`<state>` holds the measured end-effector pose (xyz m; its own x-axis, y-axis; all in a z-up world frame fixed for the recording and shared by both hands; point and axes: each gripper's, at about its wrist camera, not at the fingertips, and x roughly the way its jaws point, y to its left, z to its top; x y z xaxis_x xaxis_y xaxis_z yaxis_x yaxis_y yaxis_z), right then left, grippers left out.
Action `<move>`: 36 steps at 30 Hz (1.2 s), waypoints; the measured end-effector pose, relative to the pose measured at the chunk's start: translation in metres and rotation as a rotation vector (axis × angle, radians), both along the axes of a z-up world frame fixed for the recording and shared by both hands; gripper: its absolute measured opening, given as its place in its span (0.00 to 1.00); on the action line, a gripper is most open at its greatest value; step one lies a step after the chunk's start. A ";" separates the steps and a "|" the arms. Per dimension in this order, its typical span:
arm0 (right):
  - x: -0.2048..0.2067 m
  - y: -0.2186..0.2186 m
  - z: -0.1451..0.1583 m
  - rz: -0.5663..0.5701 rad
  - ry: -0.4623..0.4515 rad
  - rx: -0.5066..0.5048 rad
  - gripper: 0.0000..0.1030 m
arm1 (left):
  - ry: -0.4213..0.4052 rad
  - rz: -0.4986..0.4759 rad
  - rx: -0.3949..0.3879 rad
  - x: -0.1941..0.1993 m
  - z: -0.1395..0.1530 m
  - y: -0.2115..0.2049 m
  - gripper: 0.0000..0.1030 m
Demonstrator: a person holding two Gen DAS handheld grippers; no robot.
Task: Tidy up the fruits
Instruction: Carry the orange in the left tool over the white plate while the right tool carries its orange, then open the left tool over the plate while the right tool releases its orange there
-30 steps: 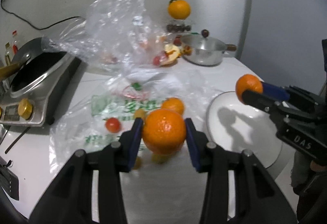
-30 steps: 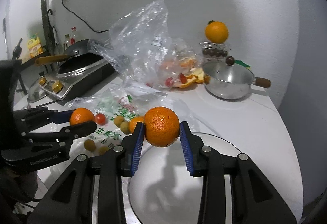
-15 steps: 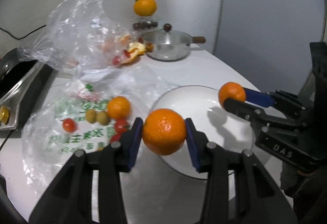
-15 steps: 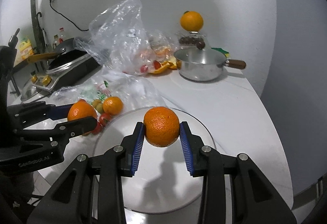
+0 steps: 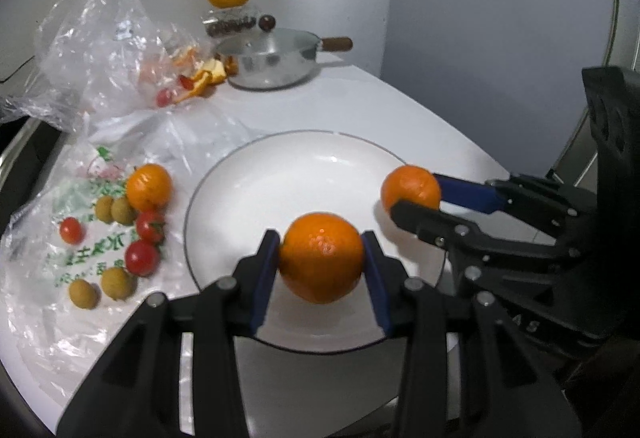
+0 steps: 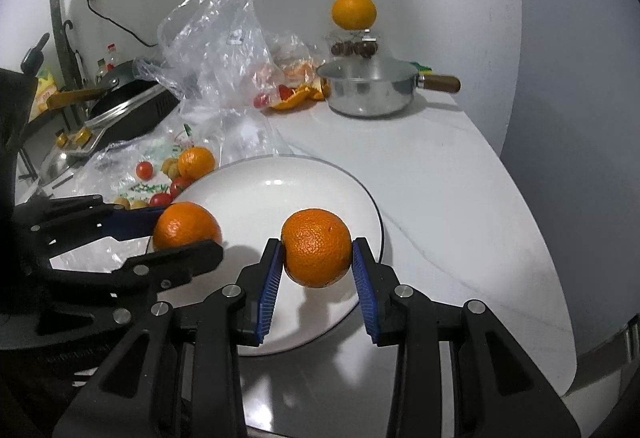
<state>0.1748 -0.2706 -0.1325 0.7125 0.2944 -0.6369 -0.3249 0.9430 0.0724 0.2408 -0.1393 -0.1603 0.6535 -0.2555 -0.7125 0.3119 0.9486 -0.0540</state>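
Oranges gripped, one per tool: left tool (image 5: 321,258), right tool (image 6: 317,253), seemingly above plate (image 5: 280,174).

Green printed characters are showing on the flat plastic bag (image 5: 86,250) lying on the desk (image 5: 360,106), but they are too blurred and warped to be read. The body of the right tongs (image 5: 412,204) is bearing pale letters, of which only "AS" (image 5: 530,325) is showing clearly.

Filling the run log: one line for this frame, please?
left gripper: shut on left orange | right gripper: shut on right orange | both held over white plate | plate bare | third orange on bag
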 end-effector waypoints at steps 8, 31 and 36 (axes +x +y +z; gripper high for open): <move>0.000 -0.005 -0.003 0.009 0.001 0.009 0.36 | 0.053 -0.013 -0.019 0.004 -0.010 -0.004 0.41; -0.005 0.008 0.009 0.031 -0.017 -0.011 0.37 | -0.008 0.021 -0.073 -0.019 0.011 0.019 0.49; -0.008 0.018 0.016 0.031 -0.030 -0.026 0.37 | -0.029 0.044 -0.082 -0.026 0.017 0.037 0.49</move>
<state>0.1665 -0.2525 -0.1166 0.7222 0.3003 -0.6231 -0.3558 0.9338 0.0377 0.2149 -0.1024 -0.1433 0.6857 -0.2827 -0.6708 0.2723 0.9542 -0.1238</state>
